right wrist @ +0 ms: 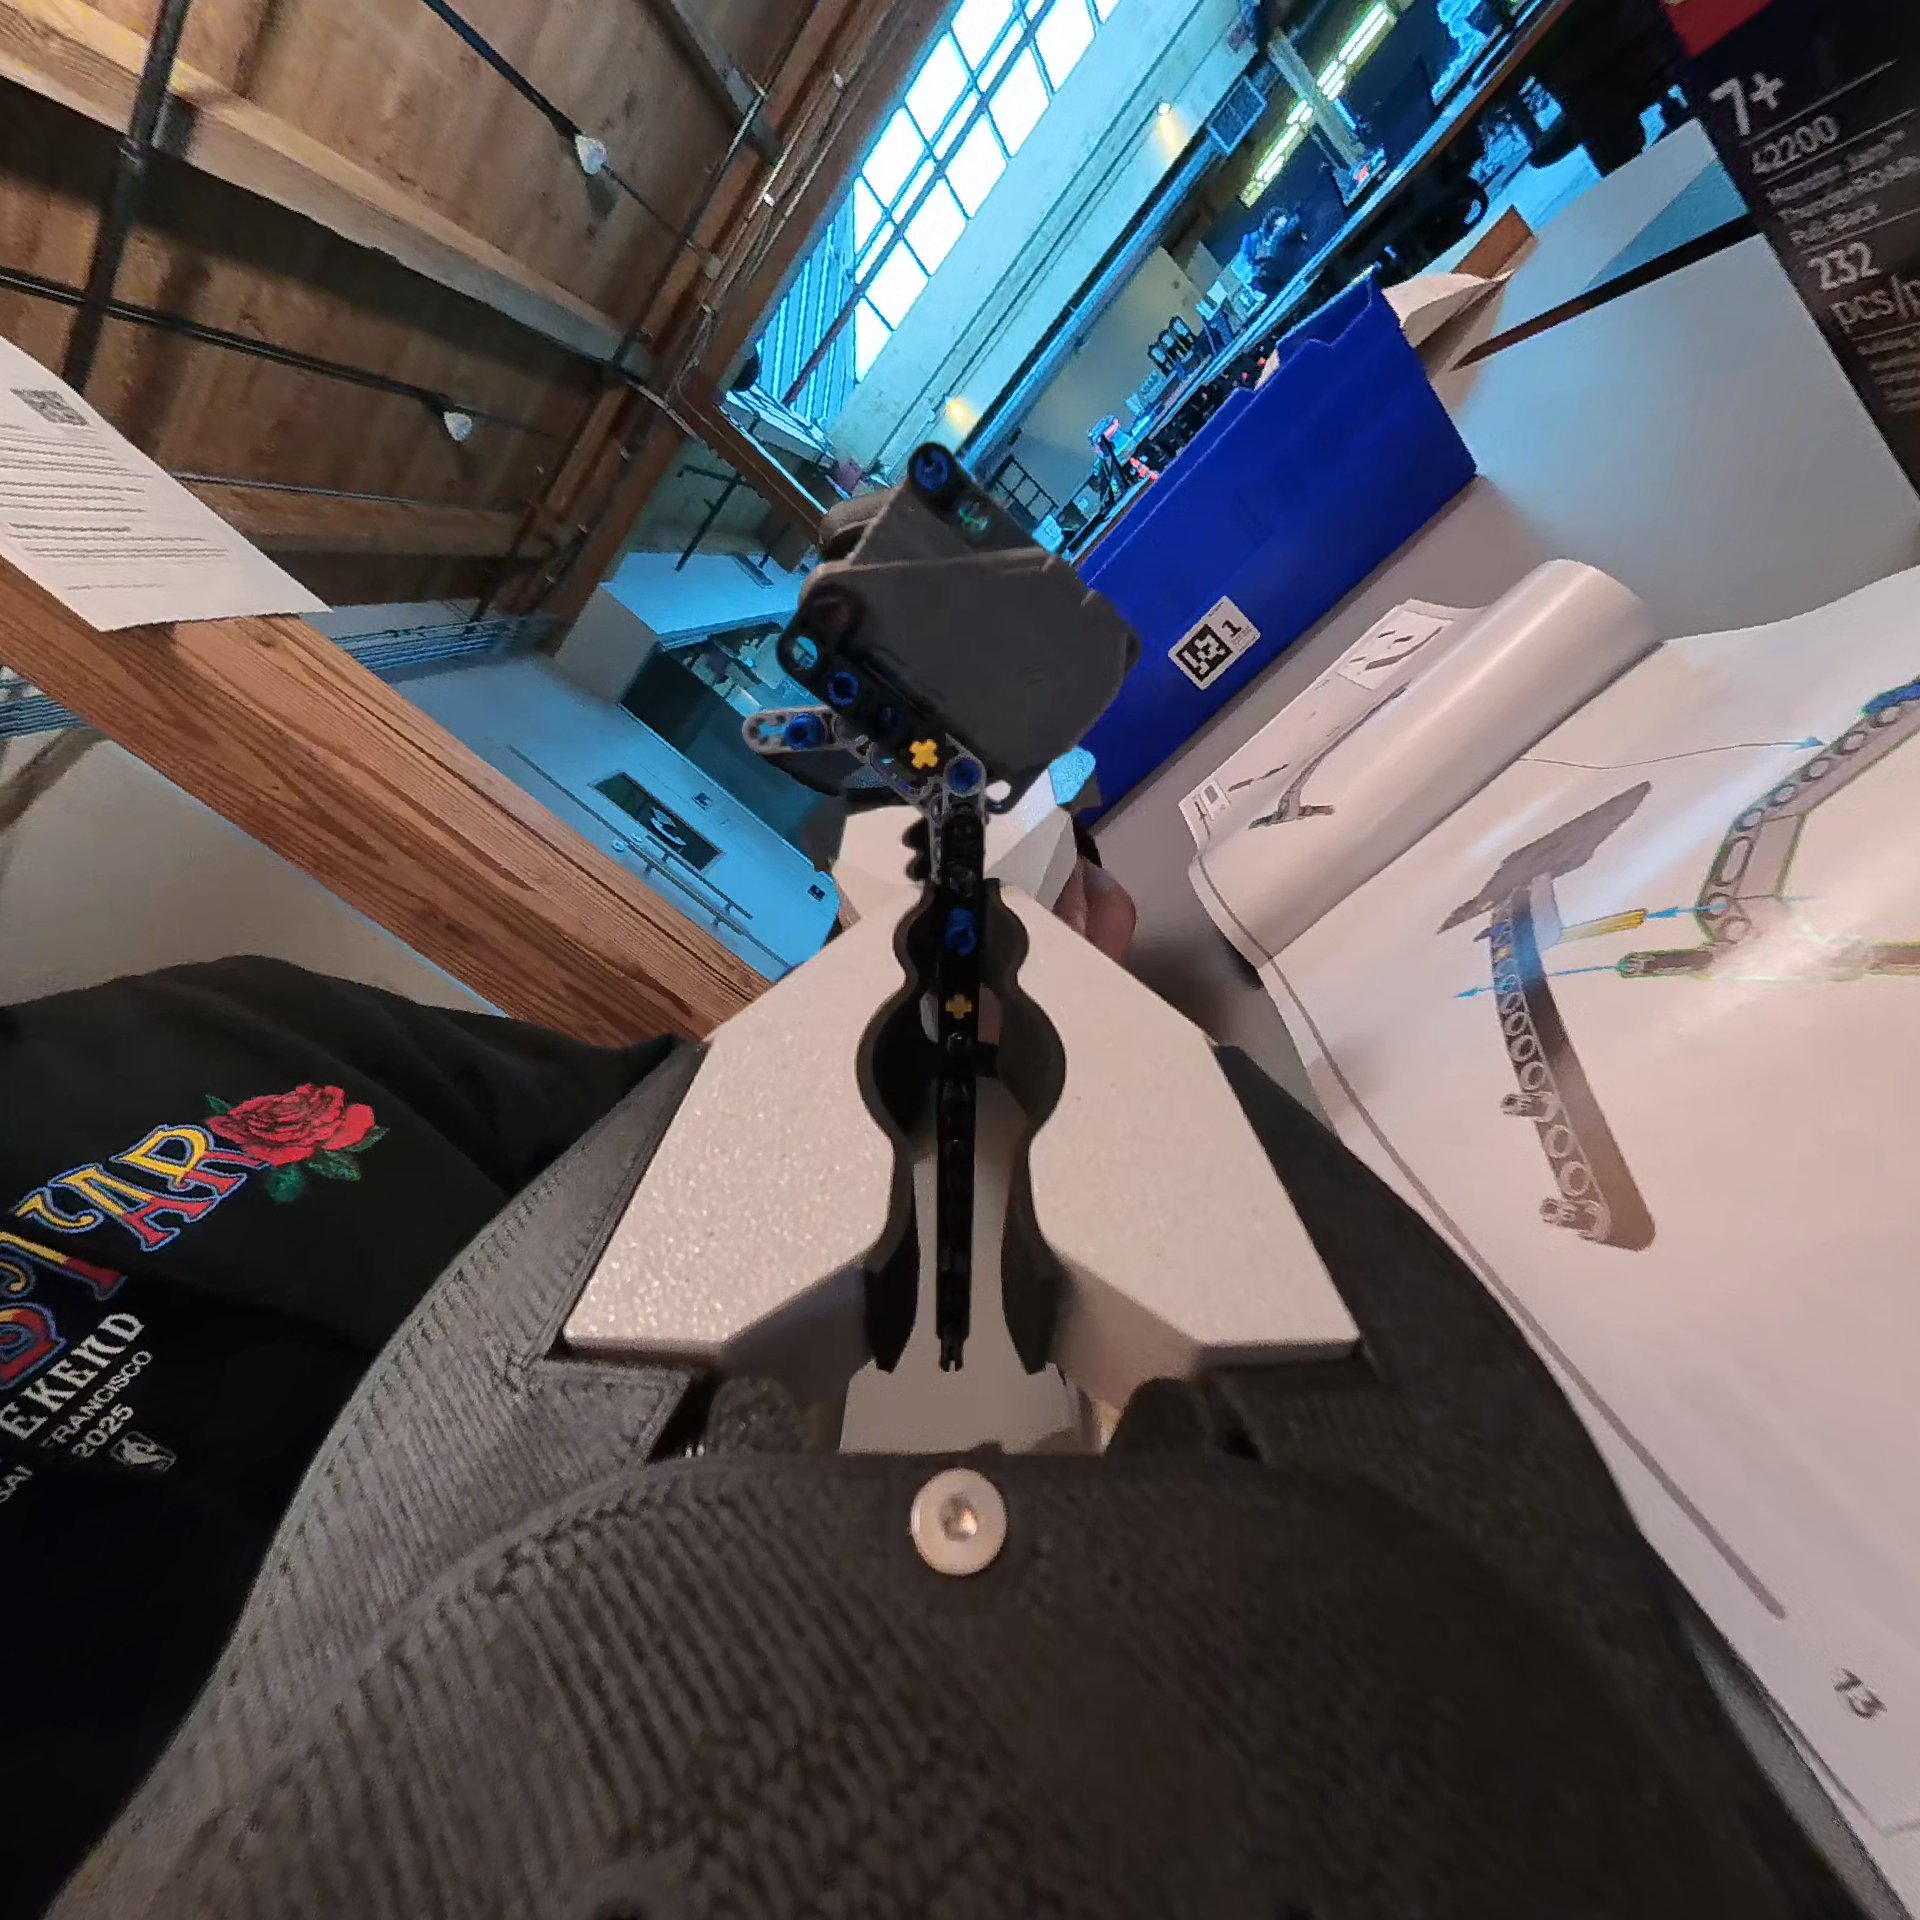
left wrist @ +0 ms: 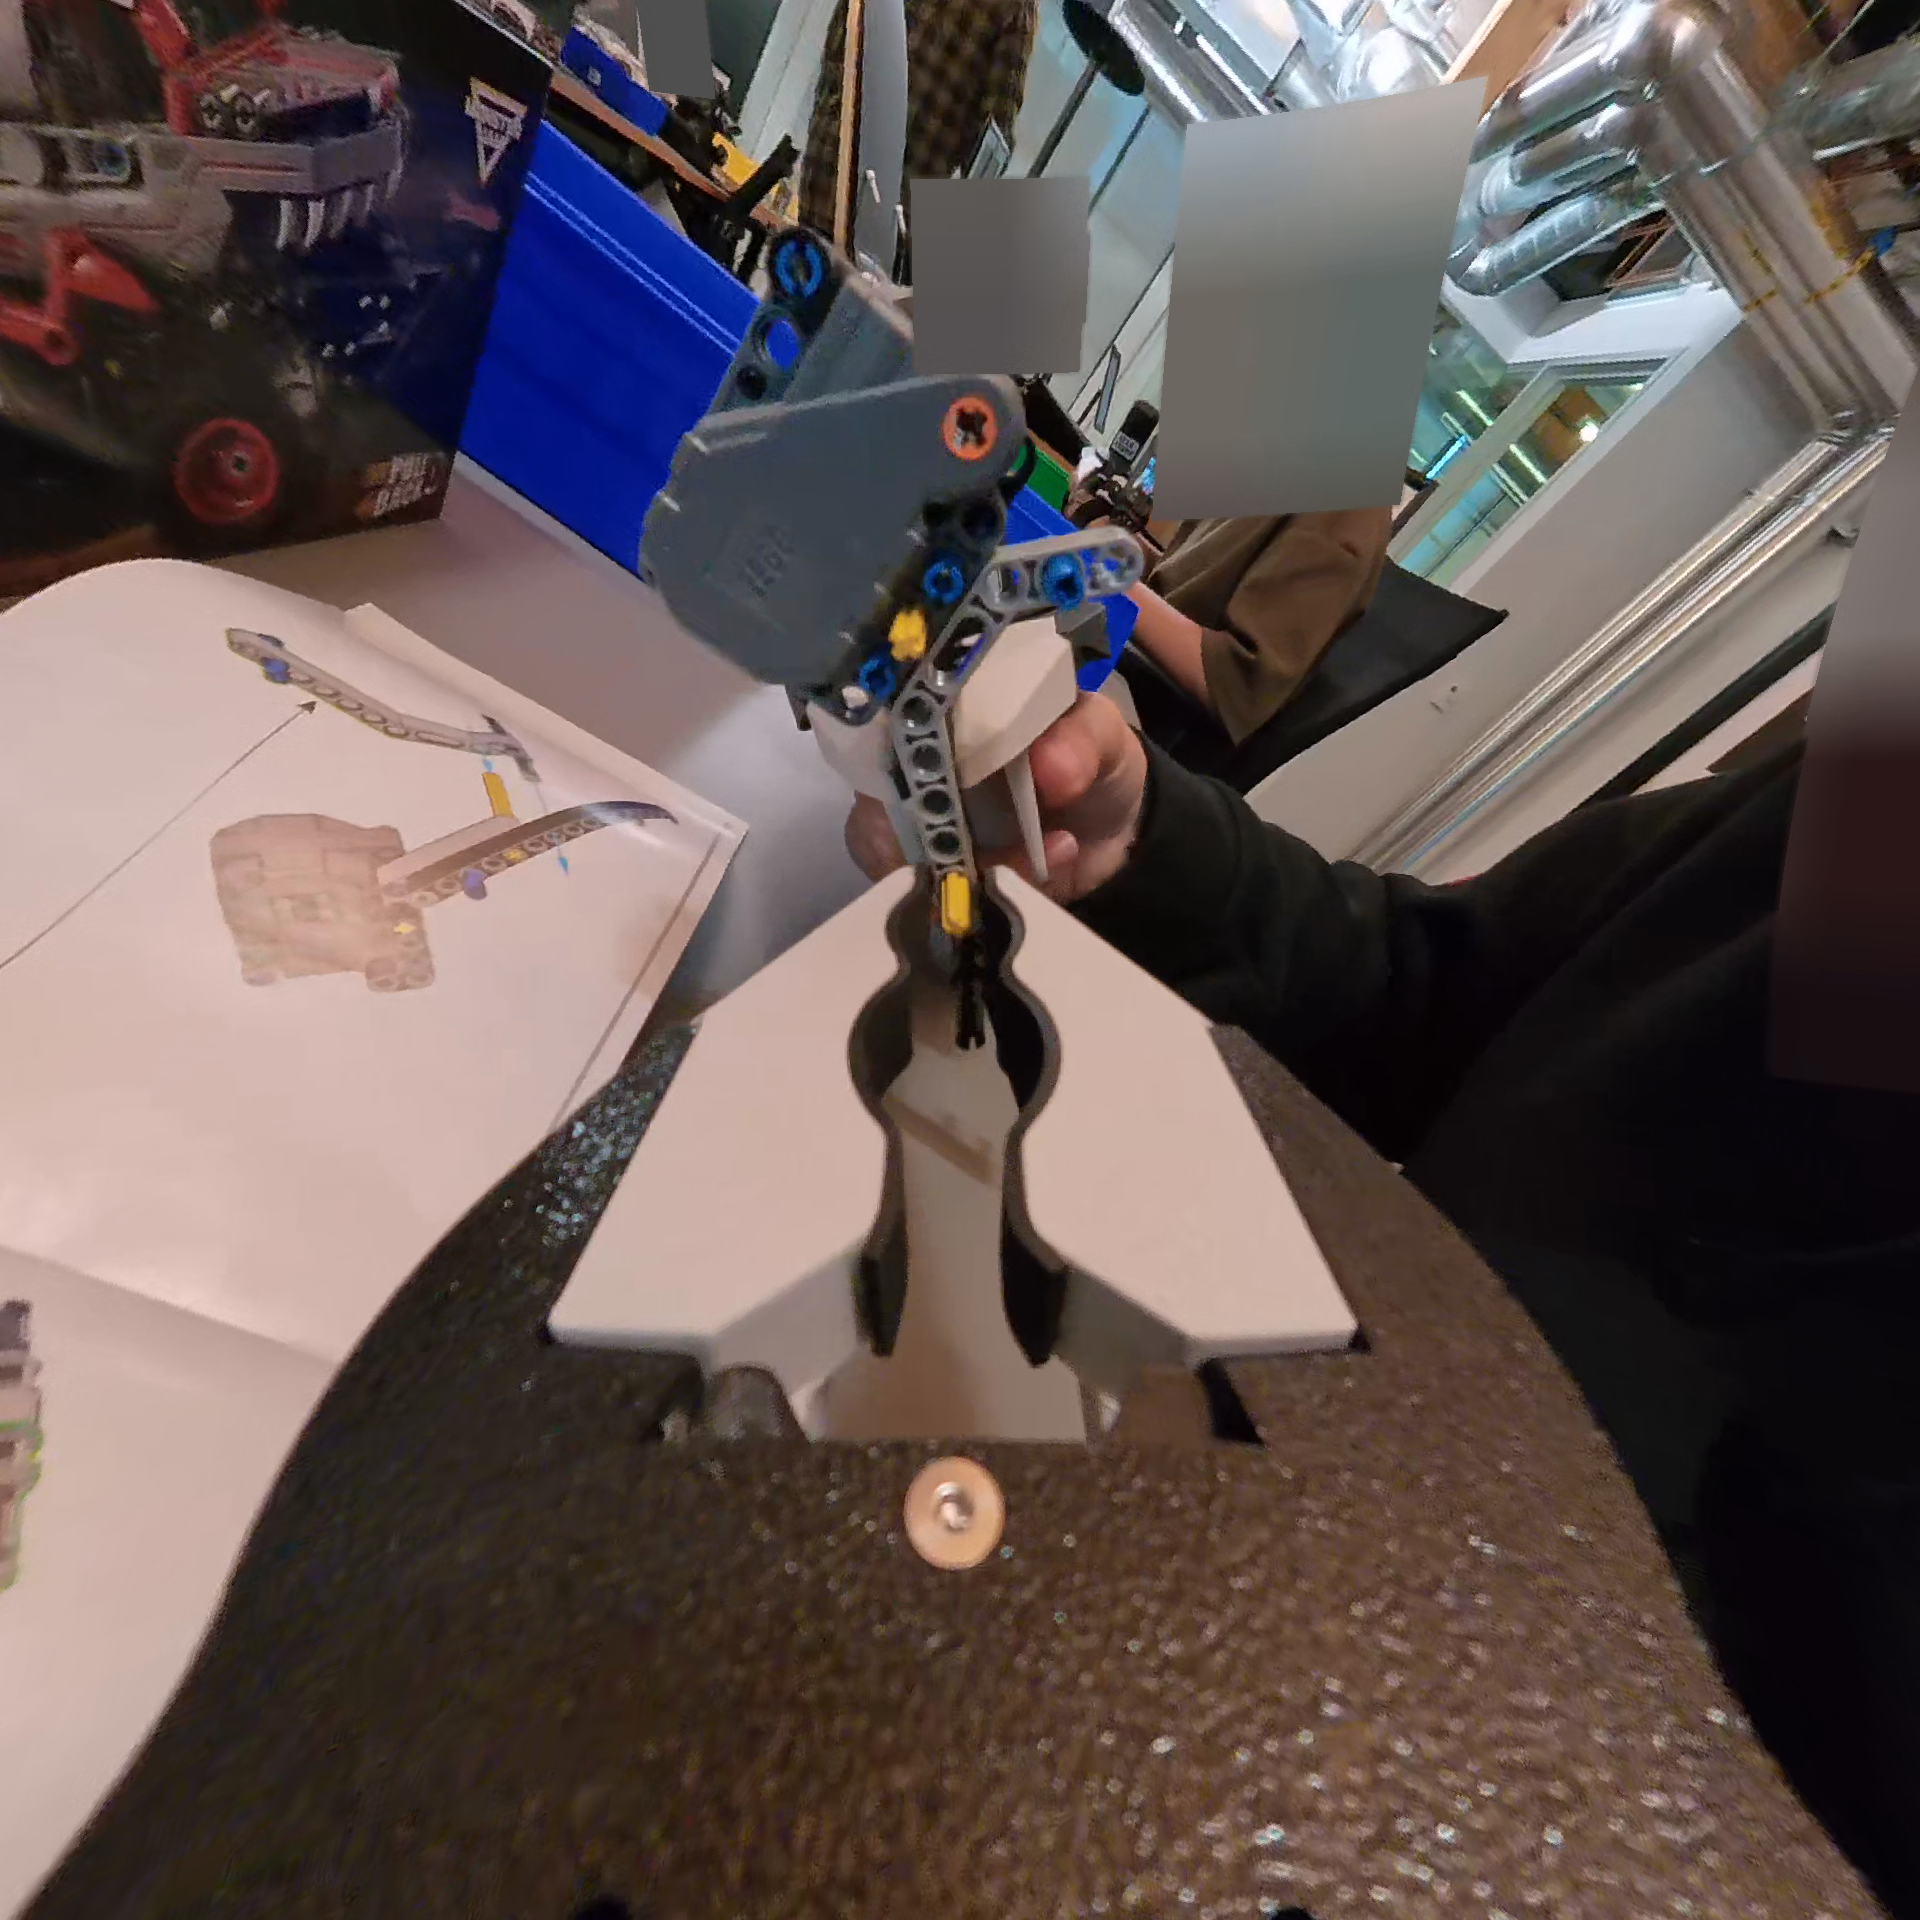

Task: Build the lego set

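The lego assembly is a dark grey block (left wrist: pixel 821 530) with blue pins, a light grey bent beam (left wrist: pixel 935 727) and a black beam (right wrist: pixel 954 1143). It is held in the air between both grippers. My left gripper (left wrist: pixel 956 909) is shut on the lower end of the grey beam, at a yellow pin (left wrist: pixel 956 900). My right gripper (right wrist: pixel 958 920) is shut on the black beam, with the grey block (right wrist: pixel 966 623) beyond its tips. The right gripper's white fingers (left wrist: pixel 1013 717) and the hand holding it (left wrist: pixel 1091 790) show behind the assembly in the left wrist view.
An open instruction booklet (left wrist: pixel 260 935) lies on the white table and also shows in the right wrist view (right wrist: pixel 1558 1039). The set's box (left wrist: pixel 208 260) and a blue bin (left wrist: pixel 592 343) stand behind it. A person's dark sleeve (left wrist: pixel 1455 987) is at the right. Left and right tips are no more than a few centimetres apart.
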The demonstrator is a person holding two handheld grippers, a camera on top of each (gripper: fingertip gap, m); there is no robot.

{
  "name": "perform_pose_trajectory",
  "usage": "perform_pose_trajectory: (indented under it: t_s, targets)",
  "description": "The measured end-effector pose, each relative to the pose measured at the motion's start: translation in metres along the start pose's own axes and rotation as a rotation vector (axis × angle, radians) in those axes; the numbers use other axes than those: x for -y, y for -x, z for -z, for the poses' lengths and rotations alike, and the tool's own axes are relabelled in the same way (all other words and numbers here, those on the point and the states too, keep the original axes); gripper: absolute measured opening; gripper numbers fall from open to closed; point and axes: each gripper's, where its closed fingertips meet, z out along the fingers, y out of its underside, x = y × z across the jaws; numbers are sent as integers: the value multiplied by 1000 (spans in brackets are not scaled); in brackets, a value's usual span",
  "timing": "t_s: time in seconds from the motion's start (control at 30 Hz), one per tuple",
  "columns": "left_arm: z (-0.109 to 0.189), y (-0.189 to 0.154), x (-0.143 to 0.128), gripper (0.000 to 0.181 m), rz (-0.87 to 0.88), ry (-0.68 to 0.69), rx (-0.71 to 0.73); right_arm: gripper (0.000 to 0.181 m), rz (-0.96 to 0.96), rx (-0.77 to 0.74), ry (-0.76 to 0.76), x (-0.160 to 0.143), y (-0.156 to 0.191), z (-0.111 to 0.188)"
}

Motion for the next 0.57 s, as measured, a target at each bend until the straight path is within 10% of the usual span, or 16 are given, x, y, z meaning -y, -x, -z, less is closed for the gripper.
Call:
perform_pose_trajectory:
  t_s: [0.57]
  targets:
    - [4,8,5,5,62,-50,2,13,95,-65,95,-13,-3,0]
